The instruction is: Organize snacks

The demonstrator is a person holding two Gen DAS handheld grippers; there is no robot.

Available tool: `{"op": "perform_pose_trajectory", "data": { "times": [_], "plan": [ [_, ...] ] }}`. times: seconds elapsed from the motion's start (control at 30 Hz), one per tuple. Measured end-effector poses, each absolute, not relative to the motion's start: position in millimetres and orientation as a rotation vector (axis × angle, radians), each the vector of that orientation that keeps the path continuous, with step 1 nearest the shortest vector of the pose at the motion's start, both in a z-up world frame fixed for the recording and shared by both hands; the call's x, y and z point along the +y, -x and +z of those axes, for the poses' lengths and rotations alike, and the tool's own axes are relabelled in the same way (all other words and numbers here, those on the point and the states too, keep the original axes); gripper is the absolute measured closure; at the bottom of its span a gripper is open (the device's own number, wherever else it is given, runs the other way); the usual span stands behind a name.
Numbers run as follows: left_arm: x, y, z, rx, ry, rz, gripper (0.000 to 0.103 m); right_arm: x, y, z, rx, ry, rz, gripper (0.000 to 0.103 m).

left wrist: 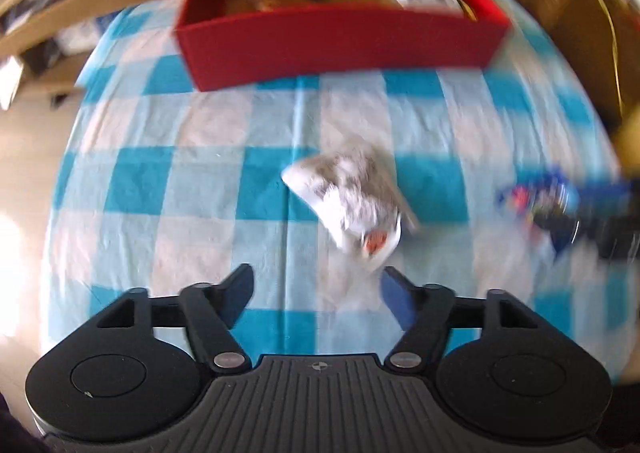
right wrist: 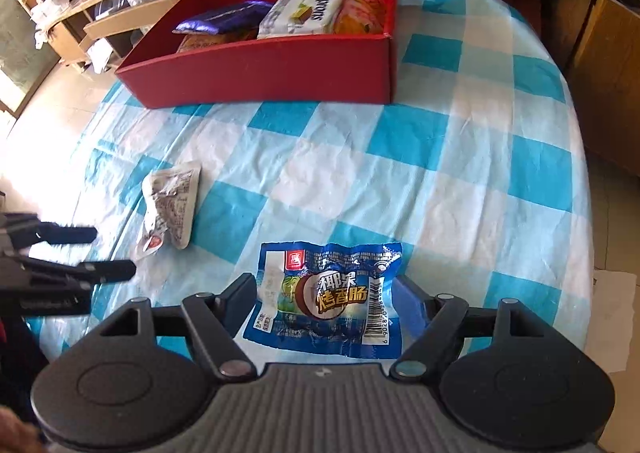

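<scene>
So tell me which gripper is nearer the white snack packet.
Left. The left gripper sits open just short of the white snack packet; the right gripper is farther away, straddling the blue sausage packet.

A creased blue-checked cloth (right wrist: 440, 157) covers the bench, bearing a matt red cardboard box (right wrist: 280, 69) and a glossy, crinkled blue plastic packet (right wrist: 328, 297).

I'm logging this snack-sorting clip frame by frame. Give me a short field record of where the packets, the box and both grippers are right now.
surface: blue-and-white checked tablecloth
red box: far side of the cloth, already holds several snack packets
blue packet: flat on the cloth, between the open fingers of the right gripper
white packet: loose on the cloth, just ahead of the left gripper
left gripper: open, holds nothing
right gripper: open, not yet closed on the blue packet
</scene>
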State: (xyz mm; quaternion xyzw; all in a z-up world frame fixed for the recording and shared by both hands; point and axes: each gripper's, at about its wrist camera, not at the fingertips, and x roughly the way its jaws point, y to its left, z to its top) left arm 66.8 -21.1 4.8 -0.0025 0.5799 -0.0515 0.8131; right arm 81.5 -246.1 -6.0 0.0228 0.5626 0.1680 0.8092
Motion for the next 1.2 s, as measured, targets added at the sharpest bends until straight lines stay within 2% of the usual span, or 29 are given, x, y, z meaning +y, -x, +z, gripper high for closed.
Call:
{"op": "perform_pose_trajectory", "data": {
  "times": [0.1,0.27,0.33,0.37,0.4,0.43,0.47,0.73,1.2],
  "plan": [
    [-25.0,-85.1,3.5,1.229,0.241,-0.087,0.015,-241.9,-83.8,-6.0,1.208,-0.042,0.353,0.015],
    [-49.3,-103.6,-26.9,1.242,0.193,0.037,0.011,-250.5,-85.1,-7.1,1.203,-0.068,0.329,0.015],
    [-59.7,-99.6,-28.6,1.214,0.109,0.052,0.015,-253.7,-84.2,-6.8,1.198,-0.077,0.328,0.014],
    [-63.0,-97.4,-28.8,1.209,0.070,0.049,0.024,-254.8,-83.9,-6.8,1.196,-0.078,0.329,0.015],
    [-63.3,-95.2,-27.8,1.198,0.043,0.041,0.028,-255.8,-83.4,-6.3,1.195,-0.081,0.331,0.015],
    [-61.4,-93.8,-26.3,1.193,0.023,0.030,0.039,-256.5,-82.6,-5.7,1.192,-0.084,0.334,0.015],
    [-58.2,-93.1,-24.9,1.192,0.005,0.014,0.041,-257.2,-82.1,-4.9,1.189,-0.087,0.337,0.015],
    [-30.7,-70.6,-12.8,1.205,-0.053,-0.096,0.042,-252.3,-82.2,0.3,1.171,-0.094,0.349,0.015],
    [-29.6,-85.6,9.6,1.129,0.061,-0.202,0.042,-228.7,-94.3,10.0,1.137,-0.059,0.320,0.015]
  ]
}}
